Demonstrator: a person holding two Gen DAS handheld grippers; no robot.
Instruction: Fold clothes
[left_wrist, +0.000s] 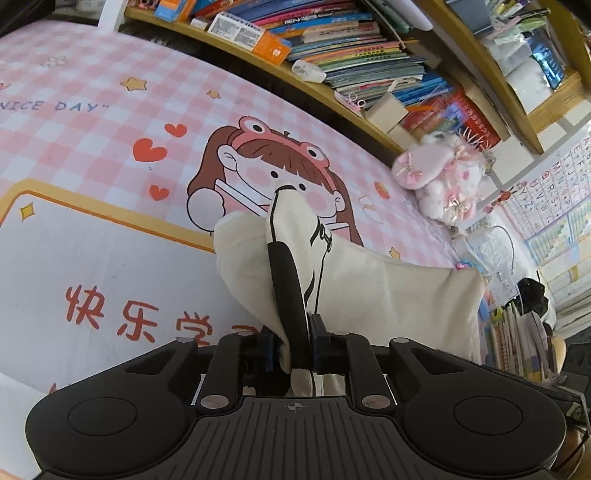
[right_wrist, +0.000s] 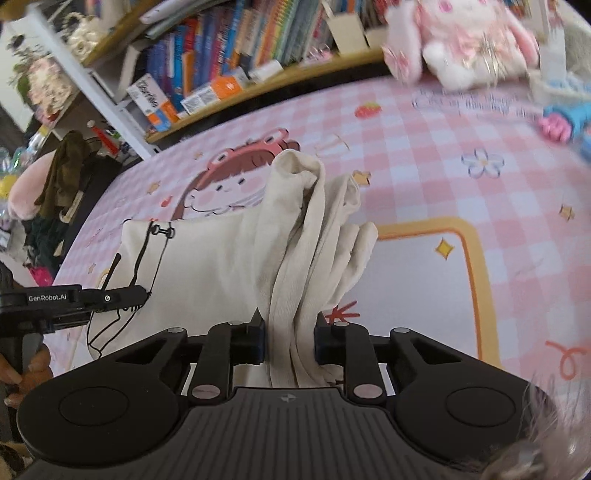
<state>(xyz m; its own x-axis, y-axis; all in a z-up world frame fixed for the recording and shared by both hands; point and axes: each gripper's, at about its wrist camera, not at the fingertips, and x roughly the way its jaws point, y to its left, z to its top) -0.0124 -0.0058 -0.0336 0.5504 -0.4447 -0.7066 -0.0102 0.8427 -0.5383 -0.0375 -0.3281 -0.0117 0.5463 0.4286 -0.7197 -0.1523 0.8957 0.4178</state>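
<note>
Two handheld grippers, both engaged on one cream garment (right_wrist: 229, 266) with black line print, which lies bunched at centre frame in both wrist views, over a pink checked table (left_wrist: 92, 122) cover printed with a cartoon girl.

Left gripper (left_wrist: 301, 332): lower centre of the left wrist view. Jaws narrow, pinched on a fold of the cream cloth together with a black band of the garment that runs up between them. Cloth spreads away to the right of the frame, its far edge lifted off the table. The same gripper shows at the left edge of the right wrist view (right_wrist: 142, 291), its tip against the printed part of the garment, with a person's hand (right_wrist: 22, 369) on its handle at lower left.

Right gripper (right_wrist: 288, 339): lower centre of the right wrist view. Jaws narrow, clamped on a thick gathered bundle of the cream fabric, which rises in vertical folds above them toward the middle of the frame.

Surroundings: wooden bookshelf (left_wrist: 351, 48), packed with colourful books, along the upper part of both views; pink and white plush toy (left_wrist: 439, 173) on the table at right in the left wrist view, upper right in the right wrist view; alphabet chart (left_wrist: 554, 184) at the far right of the left wrist view.
</note>
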